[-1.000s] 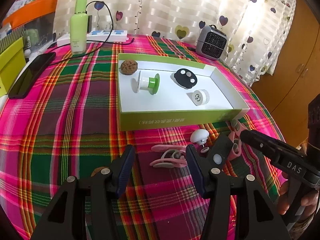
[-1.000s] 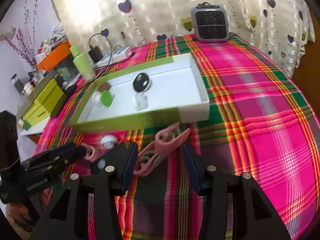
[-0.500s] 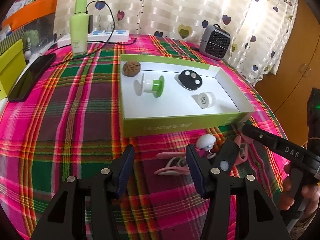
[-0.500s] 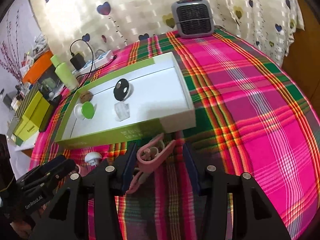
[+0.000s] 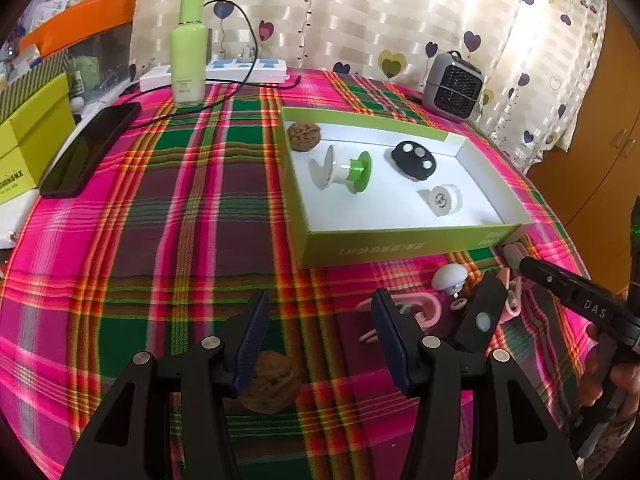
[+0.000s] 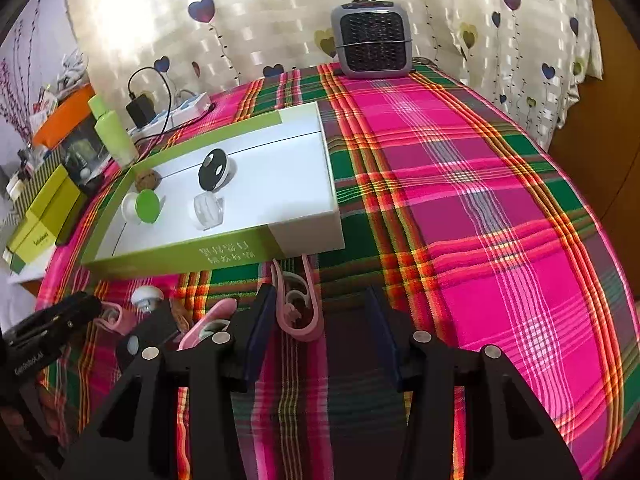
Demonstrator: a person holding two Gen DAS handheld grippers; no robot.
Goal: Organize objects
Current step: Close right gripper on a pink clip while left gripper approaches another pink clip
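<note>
One green-and-white box [image 5: 400, 246] holds four things: one walnut [image 5: 305, 135], one green-and-white spool [image 5: 342, 168], one black fob [image 5: 412, 159], one white tape roll [image 5: 441, 200]. Outside it lie a second walnut [image 5: 269, 384], one white knob [image 5: 450, 277] and what look like three pink clips [image 6: 298, 308], partly hidden. Further back: one green bottle [image 5: 188, 66], one phone [image 5: 90, 148], one power strip [image 5: 240, 70], one small heater [image 5: 453, 86].

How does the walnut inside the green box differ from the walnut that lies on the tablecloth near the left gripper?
The walnut in the box sits in the far left corner of the green box; the walnut on the cloth lies outside it, on the plaid tablecloth. The boxed one is in plain sight; the left gripper finger partly hides the other. Both are brown and wrinkled.
</note>
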